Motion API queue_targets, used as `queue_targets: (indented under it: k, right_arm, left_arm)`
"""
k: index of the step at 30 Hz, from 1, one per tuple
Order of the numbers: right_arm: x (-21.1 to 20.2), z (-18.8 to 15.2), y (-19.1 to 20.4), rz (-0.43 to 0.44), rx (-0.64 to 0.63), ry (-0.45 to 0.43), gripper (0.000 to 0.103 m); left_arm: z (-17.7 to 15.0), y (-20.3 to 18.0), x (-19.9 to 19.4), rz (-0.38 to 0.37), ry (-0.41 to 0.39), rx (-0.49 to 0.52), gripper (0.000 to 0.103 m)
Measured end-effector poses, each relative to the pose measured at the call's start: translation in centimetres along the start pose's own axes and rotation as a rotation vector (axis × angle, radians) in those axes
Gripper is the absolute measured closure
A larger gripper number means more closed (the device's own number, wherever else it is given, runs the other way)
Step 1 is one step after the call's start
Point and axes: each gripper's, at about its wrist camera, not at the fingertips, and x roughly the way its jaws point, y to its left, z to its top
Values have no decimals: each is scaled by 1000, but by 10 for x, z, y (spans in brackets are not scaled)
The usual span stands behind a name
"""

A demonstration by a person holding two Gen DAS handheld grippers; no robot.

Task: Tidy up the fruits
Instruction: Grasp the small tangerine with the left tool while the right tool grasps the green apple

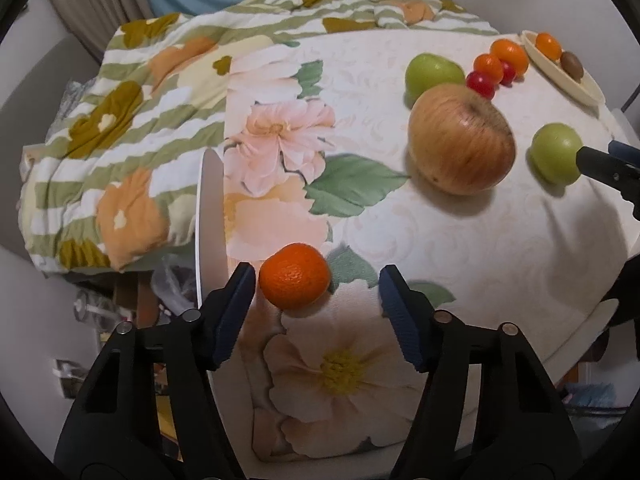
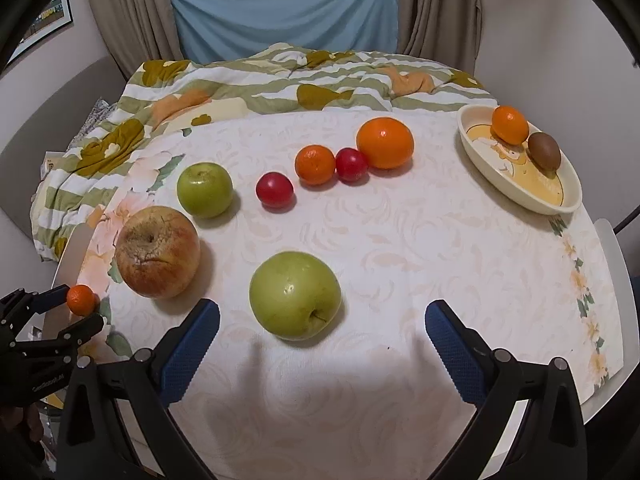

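A small dimpled tangerine (image 1: 294, 280) sits at the surface's (image 2: 400, 260) left edge between the left gripper's (image 1: 316, 280) parted ribbed blue fingers (image 1: 234, 312). The right gripper (image 2: 322, 322) gapes behind a smooth green apple (image 2: 295, 294).

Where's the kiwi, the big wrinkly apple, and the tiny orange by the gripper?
kiwi (image 2: 544, 151), right wrist view, middle of its brown skin.
wrinkly apple (image 2: 158, 252), right wrist view, its top.
tiny orange (image 1: 294, 280), left wrist view, its front.
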Motion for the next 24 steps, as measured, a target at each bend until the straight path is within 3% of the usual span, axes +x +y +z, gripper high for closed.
queue_targets:
  k: [7,12,17,24]
  right_arm:
    - [7,-1,3,-14,1,10,1]
    - [11,0,8,-16,-18,12,1]
    - [18,4,14,-16,-39,11,1]
    - [29,8,20,-16,-71,20,11]
  left_arm:
    - [0,4,6,7,9,0,46]
    - [4,18,9,1,17,-39,59]
    - [5,17,8,-6,11,-40,60]
    - [0,14,5,-13,0,-28,60]
